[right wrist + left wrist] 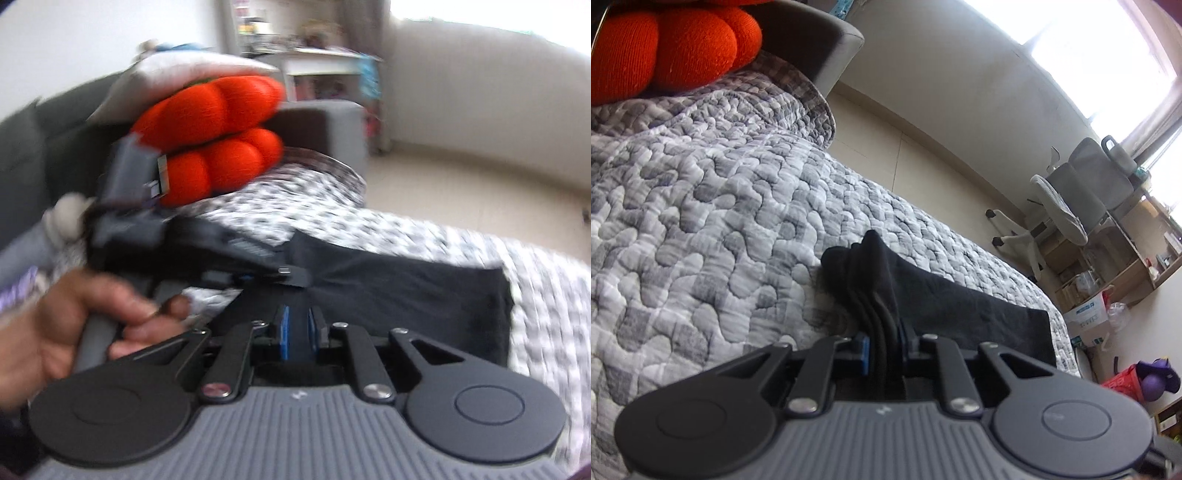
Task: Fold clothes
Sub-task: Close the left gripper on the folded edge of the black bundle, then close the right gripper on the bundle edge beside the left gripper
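A black garment (975,310) lies on the grey quilted bed (701,206). My left gripper (884,343) is shut on a bunched fold of it, and the cloth stands up in ridges between the jaws. In the right wrist view the same garment (406,295) spreads flat across the quilt (546,288). My right gripper (299,332) is nearly shut with dark cloth between its blue pads (284,332). The left gripper (291,275) and the hand holding it (74,325) show at left. This view is blurred.
An orange knitted cushion (672,48) and a grey sofa arm (827,40) sit at the bed's far end. A white office chair (1067,206), shelves (1115,266) and a red basket (1126,380) stand on the floor to the right.
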A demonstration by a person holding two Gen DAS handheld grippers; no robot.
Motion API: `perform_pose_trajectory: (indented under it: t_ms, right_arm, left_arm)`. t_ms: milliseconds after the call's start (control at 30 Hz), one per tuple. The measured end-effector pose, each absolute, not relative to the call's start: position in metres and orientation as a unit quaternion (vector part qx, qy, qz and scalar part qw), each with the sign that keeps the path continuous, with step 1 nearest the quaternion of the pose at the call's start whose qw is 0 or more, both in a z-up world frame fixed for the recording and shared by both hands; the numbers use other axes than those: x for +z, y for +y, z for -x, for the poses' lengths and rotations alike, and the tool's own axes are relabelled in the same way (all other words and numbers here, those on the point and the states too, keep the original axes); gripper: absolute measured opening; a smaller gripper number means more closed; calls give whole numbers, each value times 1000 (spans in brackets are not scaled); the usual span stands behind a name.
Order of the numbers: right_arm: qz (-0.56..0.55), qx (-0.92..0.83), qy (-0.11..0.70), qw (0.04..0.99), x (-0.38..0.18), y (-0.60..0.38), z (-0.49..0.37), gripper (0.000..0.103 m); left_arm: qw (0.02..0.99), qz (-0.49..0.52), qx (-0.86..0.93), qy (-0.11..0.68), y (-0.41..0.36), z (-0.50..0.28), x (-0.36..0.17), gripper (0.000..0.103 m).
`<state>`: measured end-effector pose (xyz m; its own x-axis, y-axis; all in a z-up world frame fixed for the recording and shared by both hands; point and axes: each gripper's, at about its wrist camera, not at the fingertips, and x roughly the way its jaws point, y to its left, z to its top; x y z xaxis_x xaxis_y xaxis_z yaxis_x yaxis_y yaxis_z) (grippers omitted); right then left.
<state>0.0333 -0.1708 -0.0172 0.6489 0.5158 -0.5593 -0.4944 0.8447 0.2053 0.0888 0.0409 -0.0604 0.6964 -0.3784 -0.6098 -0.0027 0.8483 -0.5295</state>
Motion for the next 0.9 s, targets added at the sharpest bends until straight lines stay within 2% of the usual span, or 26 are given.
perform_pose_trajectory:
  t_ms: [167,233,333,567,733,767,800,900]
  right_arm:
    - [-59,214,386,895,-32,-189,-60,17]
    - [-63,190,404,893,-39,-194,-69,14]
    - [-79,164,400,898,-38,-205,-76,13]
    - [-5,95,384,918,-37,-216,-77,10]
    - [-70,69,377,921,-25,-241,-64,25]
    - [-83,67,378,920,-24,-247,-59,36]
    - [-96,65,378,918,-22,-254,-54,39]
    - [-146,78,409,898,-27,-274,-47,39]
  left_arm:
    - [896,225,-100,369,33,-88,-56,14]
    - [898,221,-98,368,32,-88,-55,14]
    - [899,220,-97,367,32,-87,-55,14]
    - [902,209,-94,366,29,-84,-53,15]
    - [901,211,-90,367,29,-84,-53,15]
    - [901,211,-90,368,29,-83,-53,15]
    - [901,211,-90,368,29,-83,-53,15]
    - [901,212,-89,369,29,-83,-53,15]
